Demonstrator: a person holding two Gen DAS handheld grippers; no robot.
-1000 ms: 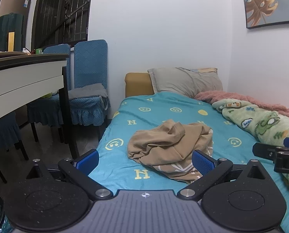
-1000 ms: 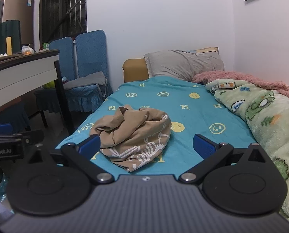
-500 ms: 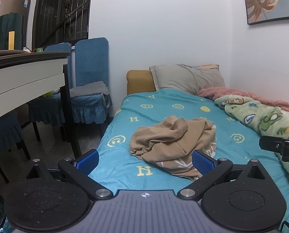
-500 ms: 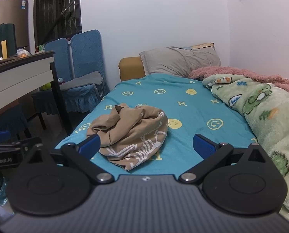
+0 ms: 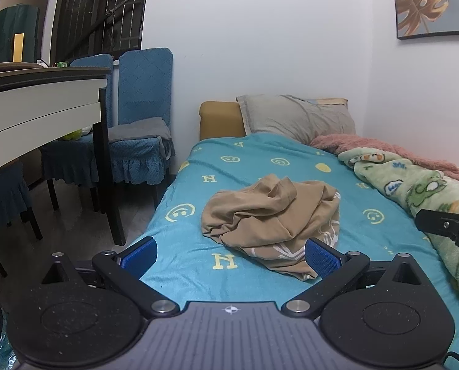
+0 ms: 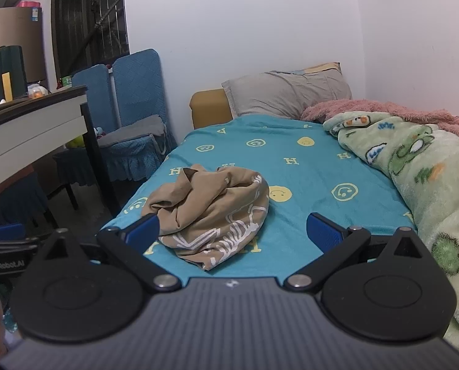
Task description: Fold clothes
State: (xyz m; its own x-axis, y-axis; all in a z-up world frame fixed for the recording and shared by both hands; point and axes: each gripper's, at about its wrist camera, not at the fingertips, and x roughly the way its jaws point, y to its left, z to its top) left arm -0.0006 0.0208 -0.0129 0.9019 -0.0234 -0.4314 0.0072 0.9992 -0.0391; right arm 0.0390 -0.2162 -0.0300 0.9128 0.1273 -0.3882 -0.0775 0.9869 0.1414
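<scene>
— Both grippers first: what are they doing?

— Left gripper (image 5: 229, 257) has its blue pads spread wide with nothing between them; it hangs over the near end of the bed. Right gripper (image 6: 234, 231) is the same, jaws wide apart and empty, also at the near end.

— Is either touching the cloth?

— Not that I can see. In the left wrist view the right-hand pad (image 5: 320, 260) overlaps the near edge of the tan garment (image 5: 269, 215), but whether it touches I cannot tell. In the right wrist view the left-hand pad (image 6: 143, 231) sits in front of that garment's near left edge.

— Where does the garment lie?

— Crumpled in a heap on the teal bedsheet (image 5: 260, 163), toward the near end and the left side of the bed. It shows a white line print on its underside (image 6: 235, 231). It is unfolded.

— And round about it?

— A green cartoon-print blanket (image 6: 420, 169) is bunched along the right side of the bed, with a pink fuzzy blanket (image 6: 383, 108) beyond it against the wall. A grey pillow (image 5: 297, 117) leans at the head, beside a mustard-coloured block (image 5: 220, 120). Left of the bed stand blue-covered chairs (image 5: 143, 104) and a white table with dark legs (image 5: 44, 104). A leaf picture (image 5: 429, 3) hangs on the right wall.
</scene>
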